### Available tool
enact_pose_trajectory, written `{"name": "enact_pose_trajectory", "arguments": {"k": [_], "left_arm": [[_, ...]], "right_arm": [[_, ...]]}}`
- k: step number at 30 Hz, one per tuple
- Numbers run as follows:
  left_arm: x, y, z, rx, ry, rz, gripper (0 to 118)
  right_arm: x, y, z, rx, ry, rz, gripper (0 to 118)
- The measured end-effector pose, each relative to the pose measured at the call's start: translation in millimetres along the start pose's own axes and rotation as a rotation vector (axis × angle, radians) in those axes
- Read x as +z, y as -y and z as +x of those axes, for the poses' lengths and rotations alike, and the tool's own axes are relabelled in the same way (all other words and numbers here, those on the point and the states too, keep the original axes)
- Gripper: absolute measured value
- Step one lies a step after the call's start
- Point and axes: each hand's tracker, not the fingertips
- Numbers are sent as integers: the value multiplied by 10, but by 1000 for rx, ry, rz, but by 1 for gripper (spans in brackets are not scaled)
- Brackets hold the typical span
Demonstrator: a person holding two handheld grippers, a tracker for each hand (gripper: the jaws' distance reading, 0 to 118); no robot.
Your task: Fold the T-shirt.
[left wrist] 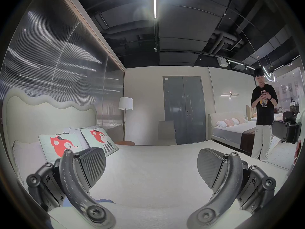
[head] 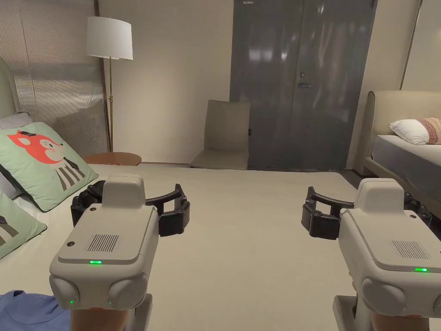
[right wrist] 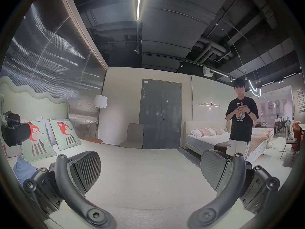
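Both claws hang over the bed [head: 241, 241] with nothing in them: the left claw [left wrist: 151, 168] has its jaws spread wide apart, and the right claw [right wrist: 150, 169] has its jaws just as wide. Each one points out across the bare cream cover toward the grey double door [head: 301, 82].

From where I stand, the folding has not begun. The blue T-shirt [head: 28, 307] lies bunched at the near left corner of the bed, below and behind the left claw, and neither claw touches it. In the right gripper view the same shirt [right wrist: 23, 168] sits crumpled in front of the cushions. I'd say everything is left to do: pick it up, spread it flat on the open cover, then fold it.

Counting things: one T-shirt, two claws, and two fox cushions [right wrist: 66, 134] leaning by the headboard. One floor lamp [head: 109, 38] stands in the corner, with one small round table [head: 113, 158] beside it and one low chair [head: 225, 135] against the wall. A second bed [head: 409, 159] stands to the right, and one person [right wrist: 240, 120] stands next to it, holding a phone.
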Motion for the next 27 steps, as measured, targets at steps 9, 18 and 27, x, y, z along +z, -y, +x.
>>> {"name": "enact_pose_trajectory", "arguments": {"k": [9,18,27], "left_arm": [[11,-4,6,1,0,2,111],[23,3,27,-10,-2,5,111],[22,-1,24,-14,-7,8,111]], "right_arm": [[11,-3,10,-4,1,4,118],[18,-1,21,-7,-8,5,118],[23,-15,24,-10,-4,10,118]]}}
